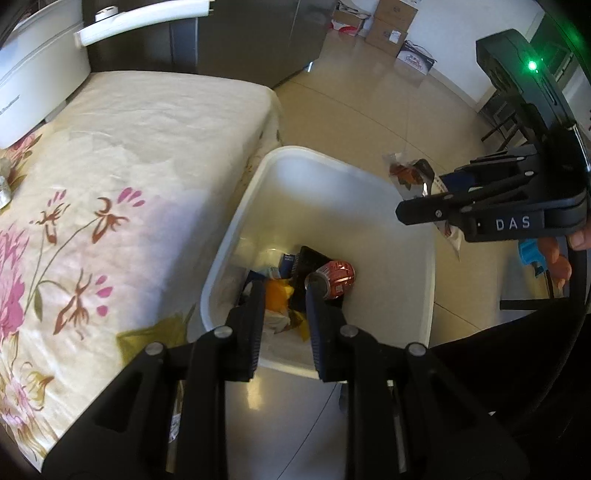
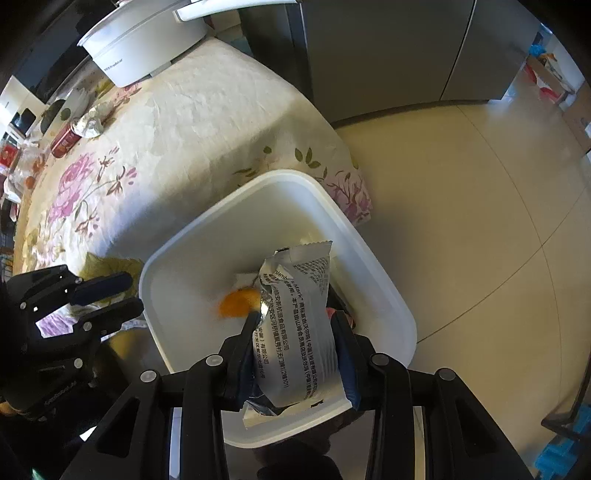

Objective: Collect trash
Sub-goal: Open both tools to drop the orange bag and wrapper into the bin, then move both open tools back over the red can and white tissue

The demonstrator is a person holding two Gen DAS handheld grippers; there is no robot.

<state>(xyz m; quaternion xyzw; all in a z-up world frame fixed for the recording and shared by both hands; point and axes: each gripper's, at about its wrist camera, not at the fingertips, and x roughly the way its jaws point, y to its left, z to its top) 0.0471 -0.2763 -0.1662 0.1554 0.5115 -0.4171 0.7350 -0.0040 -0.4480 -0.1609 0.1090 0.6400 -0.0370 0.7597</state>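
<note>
A white plastic bin (image 1: 325, 158) (image 2: 177, 254) stands on the floor against the table. Inside lie a red can (image 1: 338, 277), an orange scrap (image 1: 279, 291) (image 2: 238, 301) and other wrappers. My right gripper (image 2: 295, 317) (image 1: 421, 192) points down over the bin, shut on a silver snack wrapper (image 2: 299, 332) (image 1: 400, 171) with black print. My left gripper (image 1: 285, 286) (image 2: 133, 291) hovers at the bin's table-side edge, its jaws drawn close together with nothing between them.
The table with a floral cloth (image 1: 129, 166) (image 2: 203, 122) carries a white appliance (image 1: 33, 81) (image 2: 147, 40), a red can (image 2: 64, 140) and crumpled foil (image 2: 88, 123). A grey cabinet (image 2: 388, 48) and cardboard boxes (image 1: 391, 22) stand behind. Tiled floor lies beyond the bin.
</note>
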